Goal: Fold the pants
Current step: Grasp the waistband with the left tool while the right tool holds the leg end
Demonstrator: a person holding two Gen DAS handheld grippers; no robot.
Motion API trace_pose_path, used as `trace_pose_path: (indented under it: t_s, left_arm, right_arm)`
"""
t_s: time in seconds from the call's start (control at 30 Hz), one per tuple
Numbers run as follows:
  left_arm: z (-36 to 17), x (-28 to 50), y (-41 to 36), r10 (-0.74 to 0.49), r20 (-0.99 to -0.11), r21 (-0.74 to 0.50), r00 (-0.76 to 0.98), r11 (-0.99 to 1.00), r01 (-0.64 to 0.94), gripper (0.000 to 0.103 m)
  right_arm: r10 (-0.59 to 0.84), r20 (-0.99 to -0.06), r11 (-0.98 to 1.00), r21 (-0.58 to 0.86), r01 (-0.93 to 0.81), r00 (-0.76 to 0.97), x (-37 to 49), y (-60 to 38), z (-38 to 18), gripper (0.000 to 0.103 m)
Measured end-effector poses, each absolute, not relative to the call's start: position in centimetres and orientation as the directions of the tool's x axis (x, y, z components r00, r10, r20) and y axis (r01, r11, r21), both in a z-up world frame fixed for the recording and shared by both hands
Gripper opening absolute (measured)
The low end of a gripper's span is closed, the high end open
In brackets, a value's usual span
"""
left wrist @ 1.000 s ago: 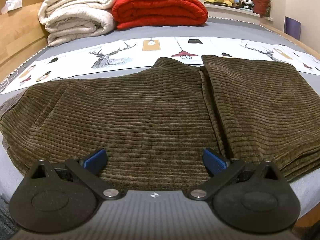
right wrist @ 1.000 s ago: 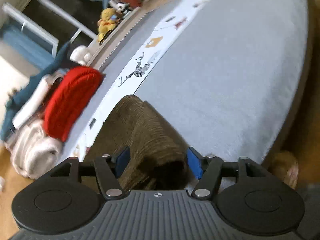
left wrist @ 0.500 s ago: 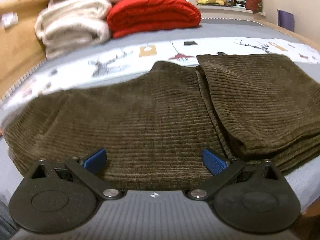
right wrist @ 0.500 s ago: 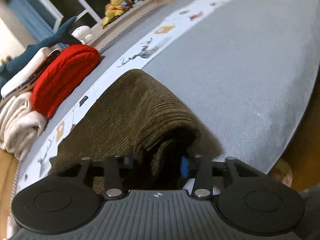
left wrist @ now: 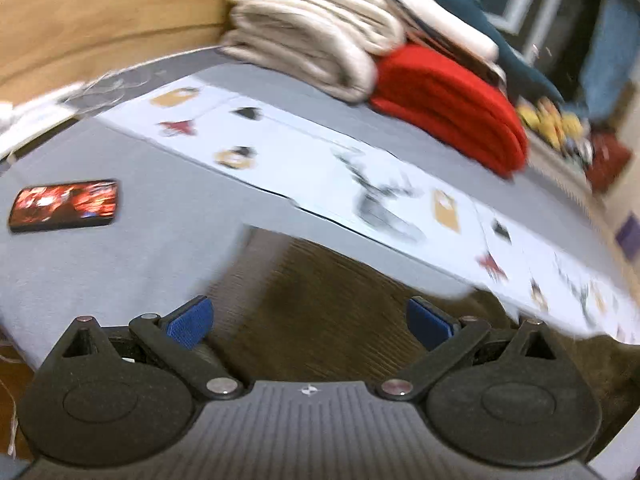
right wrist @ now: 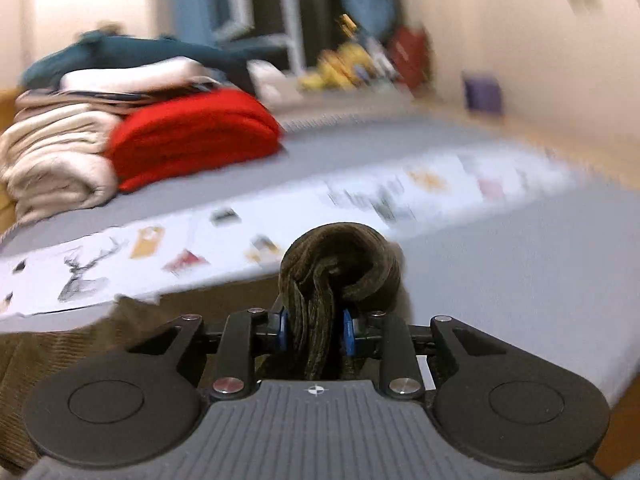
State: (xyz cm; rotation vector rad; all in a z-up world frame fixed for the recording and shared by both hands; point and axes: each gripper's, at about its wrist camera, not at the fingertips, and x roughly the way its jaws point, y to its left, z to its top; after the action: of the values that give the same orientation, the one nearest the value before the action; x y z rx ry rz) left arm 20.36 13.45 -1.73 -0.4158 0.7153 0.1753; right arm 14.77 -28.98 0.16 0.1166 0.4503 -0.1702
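Note:
The olive-brown corduroy pants lie on the grey bed. My left gripper hovers over their left end, open, its blue pads wide apart and nothing pinched. In the right wrist view my right gripper is closing its jaws, and the pads press on a bunched fold of the pants lifted off the bed. The rest of the pants spreads flat at lower left.
A phone with a lit screen lies on the sheet at left. A white printed runner crosses the bed. Folded cream blankets and a red one sit at the back by the wooden headboard.
My right gripper closed on the pants' edge and lifted it, rolling level. My left gripper stayed open, rose and swung left, bringing the phone into view.

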Motion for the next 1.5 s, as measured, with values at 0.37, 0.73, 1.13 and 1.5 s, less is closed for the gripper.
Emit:
trace_pose_path:
  t_s: [0.37, 0.73, 1.13, 1.5]
  left_arm:
    - [-3.4, 19.4, 22.5, -0.197, -0.611, -0.614, 0.767, 0.729, -0.303, 0.103]
    - [-6.7, 20.4, 22.8, -0.319, -0.677, -0.638, 0.664, 0.703, -0.313, 0.103]
    - [-8.6, 21.2, 23.2, -0.248, -0.760, -0.564, 0.601, 0.711, -0.419, 0.093]
    - [-4.1, 19.1, 20.5, -0.254, -0.671, -0.536, 0.696, 0.815, -0.219, 0.029]
  right_arm:
    - [0.415, -0.266, 0.840, -0.255, -0.479, 0.870, 13.9, -2.0, -0.5, 0.026]
    - [0.551, -0.411, 0.677, -0.290, -0.677, 0.727, 12.2, 4.5, -5.1, 0.028]
    - [0.667, -0.434, 0.606, -0.157, -0.780, 0.605, 9.8, 3.7, -5.0, 0.067]
    - [0.669, -0.504, 0.645, 0.030, -0.763, 0.546, 10.0, 0.8, -3.8, 0.062]
